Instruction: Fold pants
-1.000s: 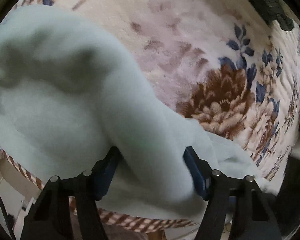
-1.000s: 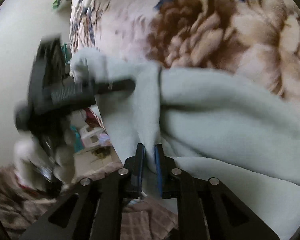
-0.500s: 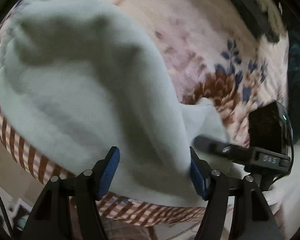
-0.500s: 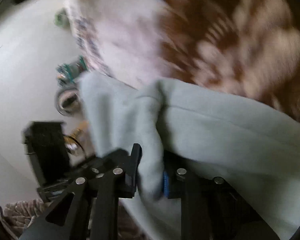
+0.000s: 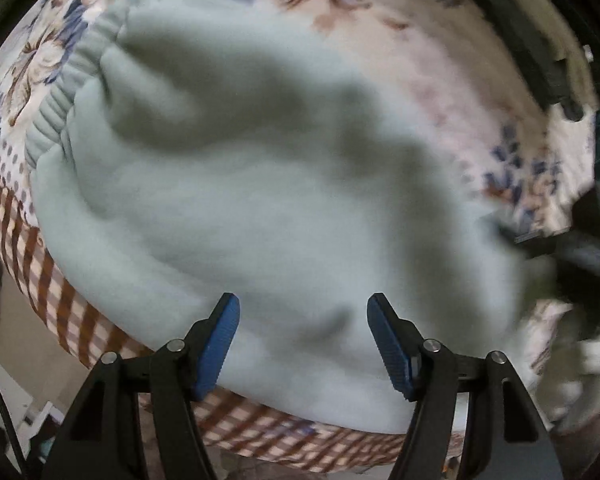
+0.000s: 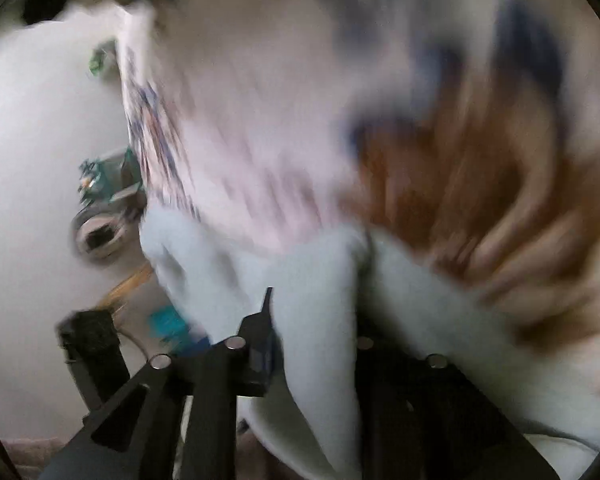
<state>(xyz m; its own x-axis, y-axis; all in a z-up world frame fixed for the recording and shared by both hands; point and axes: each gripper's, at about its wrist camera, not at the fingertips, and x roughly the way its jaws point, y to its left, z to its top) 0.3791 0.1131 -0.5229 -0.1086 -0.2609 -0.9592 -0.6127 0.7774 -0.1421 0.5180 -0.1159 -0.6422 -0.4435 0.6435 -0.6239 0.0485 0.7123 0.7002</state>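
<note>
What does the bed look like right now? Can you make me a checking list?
Surface: floral blanket, checked edge.
Job's things: pale green pants spread out, waistband showing.
Clutter: dark item at the far edge; blurred round object by the wall.
Grippers: left tongs apart with pants cloth between them, grip unclear; right tongs pinching a pants fold.
Cables: thin dark cable.
Surroundings: pale wall.

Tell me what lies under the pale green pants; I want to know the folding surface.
Around the pants a floral blanket shows, with a brown checked cloth below their near edge. What lies directly beneath them is covered.
</note>
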